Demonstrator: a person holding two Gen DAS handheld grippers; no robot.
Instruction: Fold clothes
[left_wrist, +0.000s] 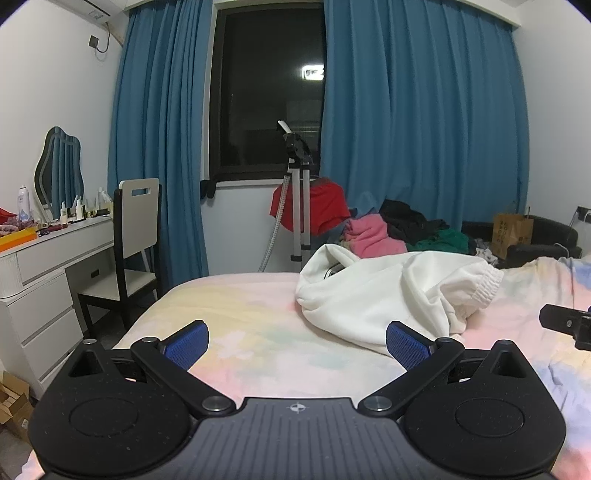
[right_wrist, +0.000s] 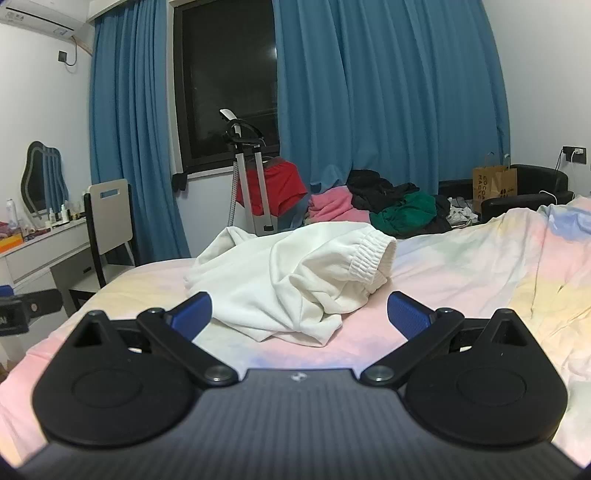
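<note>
A white garment with an elastic cuff (left_wrist: 388, 291) lies crumpled on the pastel bed sheet (left_wrist: 236, 306). In the right wrist view the garment (right_wrist: 295, 273) sits just ahead of the fingers, cuff at the right. My left gripper (left_wrist: 297, 341) is open and empty, low over the sheet, with the garment ahead and to its right. My right gripper (right_wrist: 299, 314) is open and empty, with the garment's near edge between its blue pads (right_wrist: 408, 314). The right gripper shows at the right edge of the left wrist view (left_wrist: 569, 325).
A pile of pink, black and green clothes (right_wrist: 373, 206) lies beyond the bed. A garment steamer stand (right_wrist: 255, 177) with a red garment stands by the window. A chair (left_wrist: 133, 236) and white dresser (left_wrist: 48, 273) are at the left. A paper bag (right_wrist: 493, 184) rests on a black seat at the right.
</note>
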